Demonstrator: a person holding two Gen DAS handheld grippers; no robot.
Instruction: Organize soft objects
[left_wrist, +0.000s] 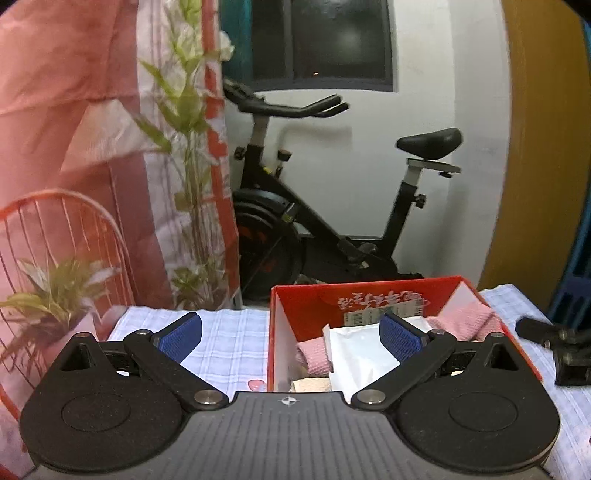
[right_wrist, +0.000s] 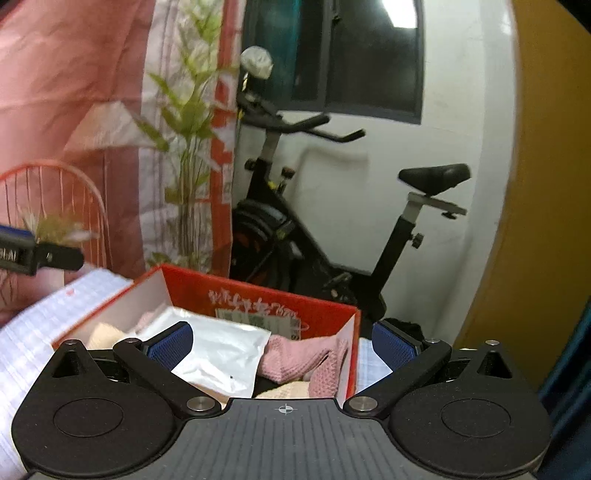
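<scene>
Left gripper (left_wrist: 291, 334) I've got spread wide, holding nothing, over the red box (left_wrist: 284, 306); right gripper (right_wrist: 282, 345) same, wide apart and empty. Pink cloth (right_wrist: 295, 360) and white pouch (right_wrist: 221, 354) sit inside that box on the checked tablecloth (left_wrist: 229, 339)

Red box (left_wrist: 295, 306) bottom hidden behind left tongs' body; contents only partly seen. Beige soft item (right_wrist: 286, 389) mostly covered, can't ID. Box lettering (right_wrist: 255, 304) blurred. Other tongs (right_wrist: 40, 254) cut off at left edge, near counter's far-left corner.
</scene>
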